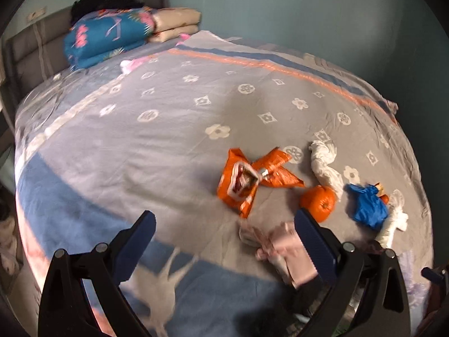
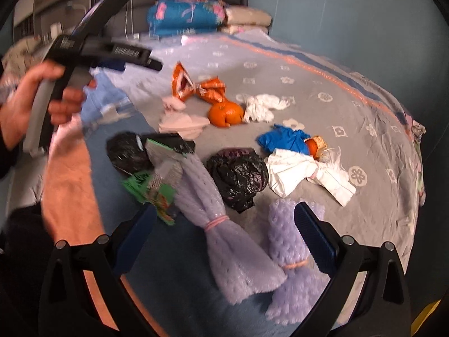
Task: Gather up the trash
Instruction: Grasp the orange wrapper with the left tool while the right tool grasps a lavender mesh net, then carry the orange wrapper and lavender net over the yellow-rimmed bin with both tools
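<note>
Both hand-held grippers wide open, nothing held. Trash all scattered over bed [image 1: 157, 151]. Left hand-held gripper [image 1: 224, 224] hovers over pink crumpled wrapper [image 1: 280, 244], orange snack wrapper [image 1: 244, 179] just beyond it, tangerine [image 1: 320, 202] to right. Right hand-held gripper [image 2: 224, 221] sits above lilac foam netting bundles [image 2: 224, 230], black plastic bag [image 2: 238, 177] just past. My take: go for nearest piece, pinch bunched middle not loose edge, don't snag bedsheet. View's blurry, so slow down first.
</note>
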`<state>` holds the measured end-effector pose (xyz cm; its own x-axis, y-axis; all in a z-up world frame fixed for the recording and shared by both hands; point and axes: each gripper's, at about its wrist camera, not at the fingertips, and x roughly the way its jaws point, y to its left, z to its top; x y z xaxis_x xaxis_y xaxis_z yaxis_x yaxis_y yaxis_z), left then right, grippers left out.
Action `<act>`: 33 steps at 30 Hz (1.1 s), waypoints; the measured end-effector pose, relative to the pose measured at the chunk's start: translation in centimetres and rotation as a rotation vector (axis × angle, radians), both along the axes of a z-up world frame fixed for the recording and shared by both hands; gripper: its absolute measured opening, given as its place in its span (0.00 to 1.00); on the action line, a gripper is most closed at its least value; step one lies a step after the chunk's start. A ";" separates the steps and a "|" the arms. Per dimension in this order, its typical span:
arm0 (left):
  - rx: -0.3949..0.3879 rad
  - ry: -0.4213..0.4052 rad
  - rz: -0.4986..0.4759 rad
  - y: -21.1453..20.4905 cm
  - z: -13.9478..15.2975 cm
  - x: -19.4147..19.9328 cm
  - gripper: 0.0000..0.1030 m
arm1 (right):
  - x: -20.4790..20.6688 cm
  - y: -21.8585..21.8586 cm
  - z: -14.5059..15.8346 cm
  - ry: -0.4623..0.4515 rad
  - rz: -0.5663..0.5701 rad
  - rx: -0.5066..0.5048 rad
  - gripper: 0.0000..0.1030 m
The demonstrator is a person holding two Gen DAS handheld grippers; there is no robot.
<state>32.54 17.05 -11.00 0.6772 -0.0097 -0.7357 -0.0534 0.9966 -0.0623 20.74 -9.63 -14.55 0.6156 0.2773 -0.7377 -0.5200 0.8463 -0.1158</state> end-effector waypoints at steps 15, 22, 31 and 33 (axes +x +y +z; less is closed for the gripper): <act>0.021 0.041 -0.187 -1.6 -5.1 9.3 0.60 | 3.6 2.1 -3.6 0.129 0.009 -0.056 0.64; -0.033 0.015 -0.189 -2.5 -5.1 8.7 0.18 | 3.7 2.1 -3.8 0.163 -0.005 -0.045 0.35; -0.050 -0.030 -0.151 -2.4 -2.6 5.6 0.06 | 1.9 -0.2 -0.9 0.231 0.008 0.132 0.28; -0.061 -0.037 -0.126 -2.1 -1.9 4.8 0.06 | 1.2 -0.8 0.0 0.237 0.011 0.178 0.28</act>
